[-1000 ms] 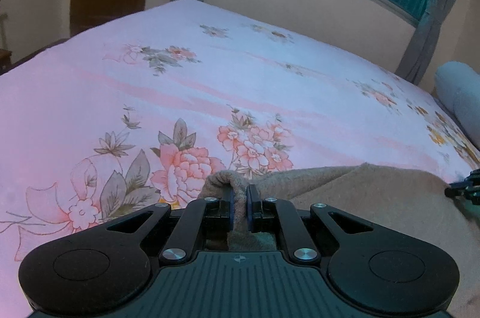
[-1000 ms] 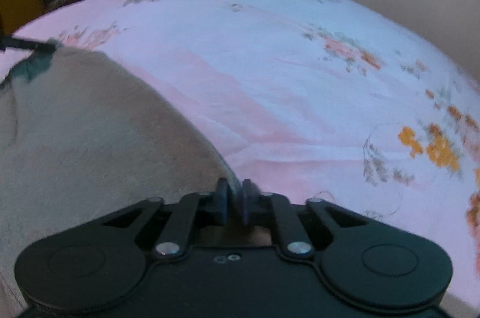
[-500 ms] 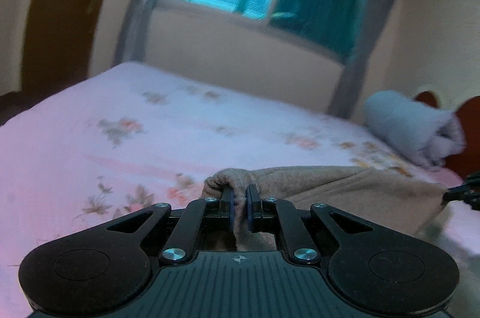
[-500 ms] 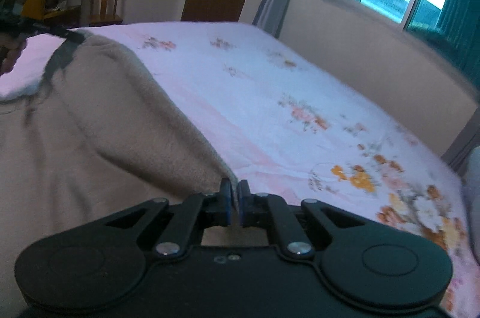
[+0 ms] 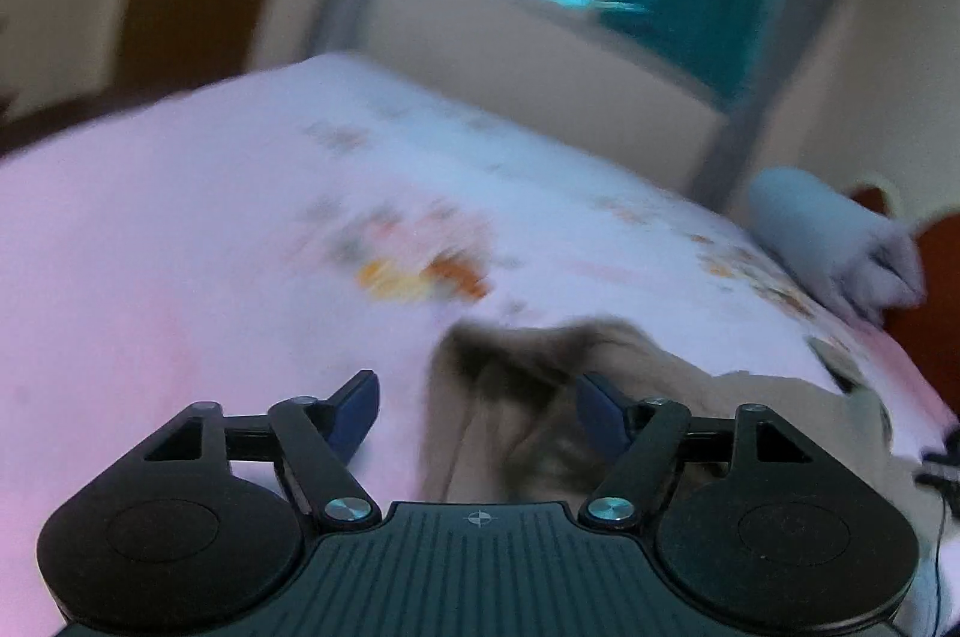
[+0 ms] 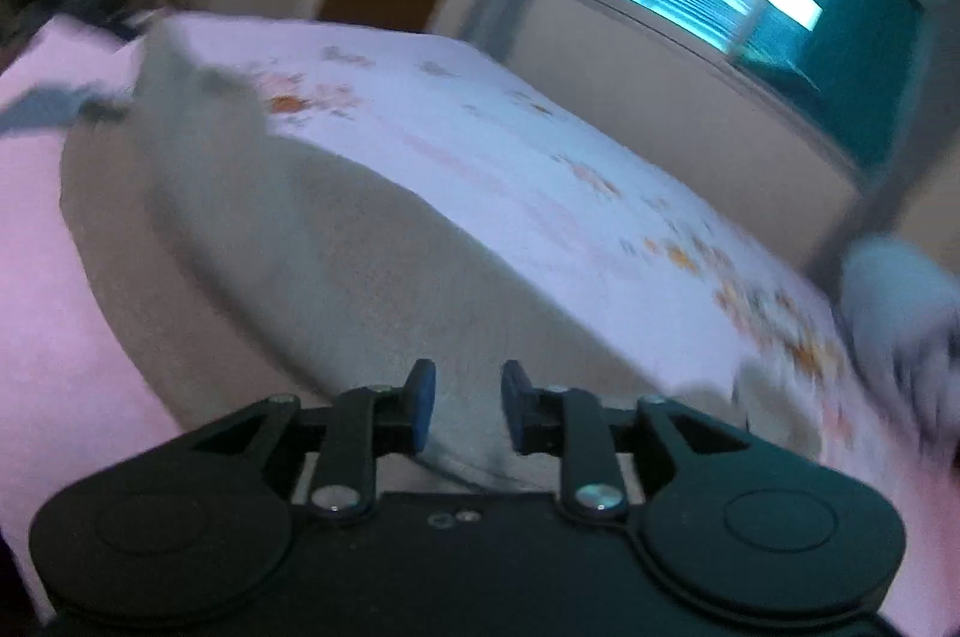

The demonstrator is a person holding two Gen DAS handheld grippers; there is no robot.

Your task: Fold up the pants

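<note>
Both grippers have just been opening: left gripper (image 5: 477, 412) gapes wide, right gripper (image 6: 462, 406) slightly, neither pinching anything. Dropped beige fleece pants (image 6: 336, 265) now lie on the pink floral bedsheet (image 5: 180, 247), around 12 o'clock of each gripper, probably so the fold settles.

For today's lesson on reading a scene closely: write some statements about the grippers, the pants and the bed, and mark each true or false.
1. The left gripper is open. True.
2. The right gripper is clamped shut on the pants. False: its jaws stand apart, with cloth lying between them unpinched.
3. The pants are tan. True.
4. The bed has a plain dark sheet. False: it is pale pink with flowers.
5. A rolled grey blanket lies at the bed's far right. True.
</note>
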